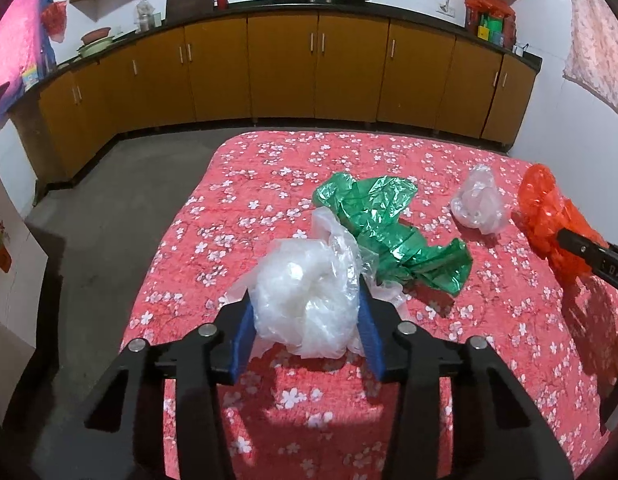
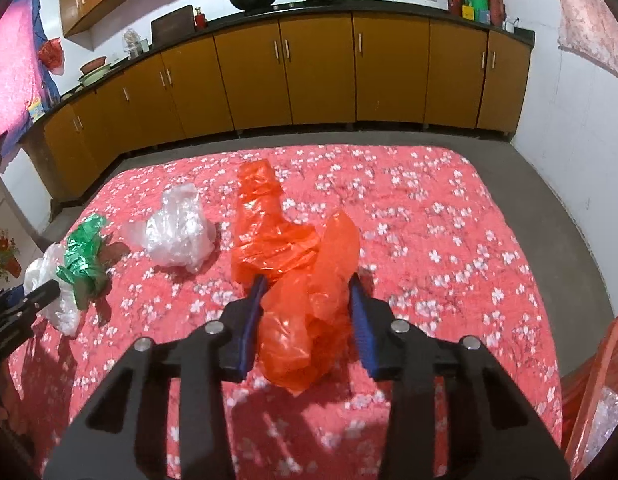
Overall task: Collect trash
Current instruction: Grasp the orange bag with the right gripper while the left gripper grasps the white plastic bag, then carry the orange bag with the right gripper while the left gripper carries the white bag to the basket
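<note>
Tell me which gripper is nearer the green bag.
Left. The left gripper, around a clear bag, sits right beside the green bag. The right gripper, around an orange bag, is farther off, beyond another clear bag.

Bed with a red cherry-blossom quilt (image 2: 429, 220); crumpled green plastic bag (image 1: 389, 224) and small clear plastic bag (image 1: 479, 200) lying on it.

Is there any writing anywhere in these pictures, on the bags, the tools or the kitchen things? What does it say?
"DAS": pale letters on the black right gripper at the edge of the left camera's view; the word is cut off there.
Colourful packets on the counter: any print is too small and blurred to read.
Clear bag, green bag, orange bag: no writing visible.
</note>
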`<state>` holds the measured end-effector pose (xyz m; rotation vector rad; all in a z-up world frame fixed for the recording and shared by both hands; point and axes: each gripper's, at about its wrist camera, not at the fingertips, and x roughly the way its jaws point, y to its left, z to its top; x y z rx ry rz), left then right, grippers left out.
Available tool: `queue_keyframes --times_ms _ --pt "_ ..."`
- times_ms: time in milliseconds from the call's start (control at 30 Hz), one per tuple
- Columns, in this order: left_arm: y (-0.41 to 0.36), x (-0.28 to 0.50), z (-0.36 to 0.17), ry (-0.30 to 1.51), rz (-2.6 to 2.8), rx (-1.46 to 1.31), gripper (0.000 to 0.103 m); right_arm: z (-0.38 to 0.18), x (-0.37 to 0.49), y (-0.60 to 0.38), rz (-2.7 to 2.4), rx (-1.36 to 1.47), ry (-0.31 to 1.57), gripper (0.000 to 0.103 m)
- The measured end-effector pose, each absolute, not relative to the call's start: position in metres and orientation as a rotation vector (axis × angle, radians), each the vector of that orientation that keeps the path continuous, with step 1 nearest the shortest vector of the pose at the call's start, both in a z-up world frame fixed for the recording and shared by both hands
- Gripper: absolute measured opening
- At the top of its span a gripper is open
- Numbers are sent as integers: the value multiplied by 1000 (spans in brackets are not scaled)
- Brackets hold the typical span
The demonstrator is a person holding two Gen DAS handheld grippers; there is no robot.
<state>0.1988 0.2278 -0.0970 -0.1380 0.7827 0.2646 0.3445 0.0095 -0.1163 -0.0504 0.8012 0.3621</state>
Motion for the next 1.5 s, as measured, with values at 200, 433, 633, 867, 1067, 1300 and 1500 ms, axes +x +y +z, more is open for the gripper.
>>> queue_keyframes --times_ms 200,433,633,867,1067,1300,1500 --pt "225 186 -93 765 267 -145 42 -113 332 -5 362 -17 812 25" --pt "217 163 -81 732 257 -147 42 -102 306 -29 338 -10 803 21" --pt "195 143 -65 698 211 -131 42 -92 279 -58 290 0 796 18" --pt "156 131 -39 643 116 -115 42 -69 246 -92 228 16 756 17" --pt "114 128 -21 605 24 -93 42 -42 216 -127 169 39 702 17" --pt "65 125 -8 571 -71 -62 42 -22 189 -172 95 60 654 17" --pt "33 128 -2 559 -129 -39 42 -15 170 -215 20 86 632 17"
